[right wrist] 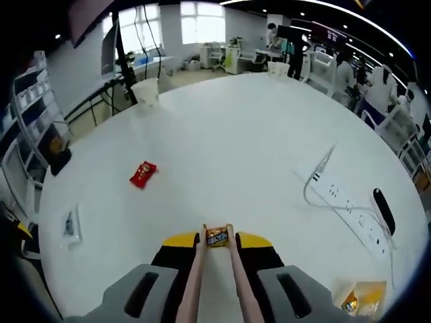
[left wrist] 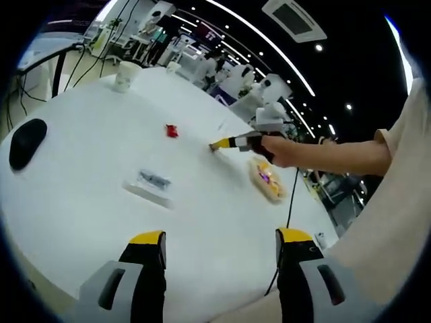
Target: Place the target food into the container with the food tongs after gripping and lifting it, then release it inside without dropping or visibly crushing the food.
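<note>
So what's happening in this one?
A person works at a round white table with a tool in each hand. The right tool is clamped on a pair of tongs, and the tongs' tips pinch a small wrapped snack just above the table. The left tool hangs open with nothing in it. A red snack lies on the table, and a tray of snacks sits near the edge.

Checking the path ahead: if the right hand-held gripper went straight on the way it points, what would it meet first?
Holding tongs gripping a wrapped snack, the right hand-held gripper would likely meet only bare white table; depth is unclear.
</note>
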